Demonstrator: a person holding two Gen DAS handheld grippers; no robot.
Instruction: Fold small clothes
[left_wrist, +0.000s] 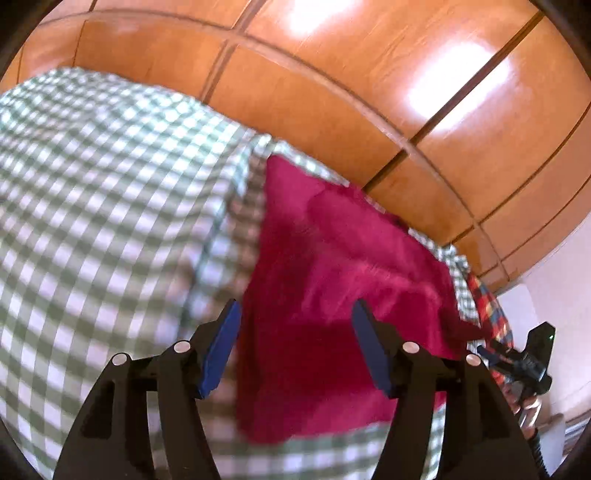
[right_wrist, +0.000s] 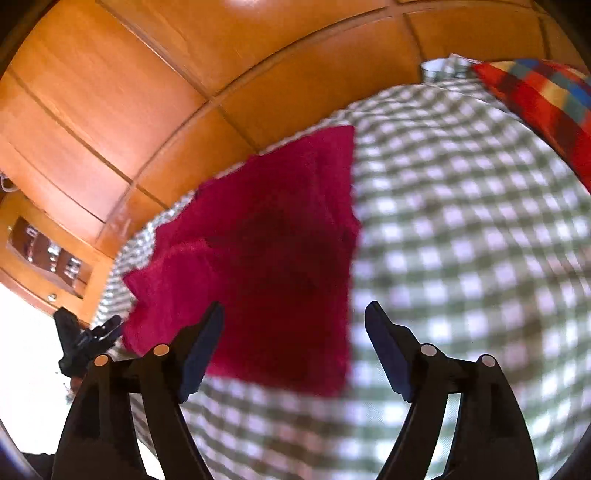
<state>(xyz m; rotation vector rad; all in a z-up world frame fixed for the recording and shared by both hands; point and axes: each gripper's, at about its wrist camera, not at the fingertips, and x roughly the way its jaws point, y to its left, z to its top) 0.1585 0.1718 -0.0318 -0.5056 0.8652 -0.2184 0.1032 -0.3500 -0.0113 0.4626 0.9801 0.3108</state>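
Observation:
A magenta cloth (left_wrist: 332, 295) lies partly folded on a green-and-white checked bedsheet (left_wrist: 103, 192). My left gripper (left_wrist: 295, 325) is open and empty, held above the cloth's left part. In the right wrist view the same cloth (right_wrist: 273, 258) lies left of centre on the sheet (right_wrist: 461, 240). My right gripper (right_wrist: 295, 332) is open and empty above the cloth's near right corner. Each gripper shows at the edge of the other's view: the right gripper (left_wrist: 524, 362) and the left gripper (right_wrist: 85, 339). Both views are motion-blurred.
Glossy wooden wardrobe doors (left_wrist: 369, 92) stand behind the bed. A multicoloured checked cloth (right_wrist: 546, 107) lies at the far right of the sheet and also shows in the left wrist view (left_wrist: 491, 306). A wooden shelf unit (right_wrist: 48, 254) stands at the left.

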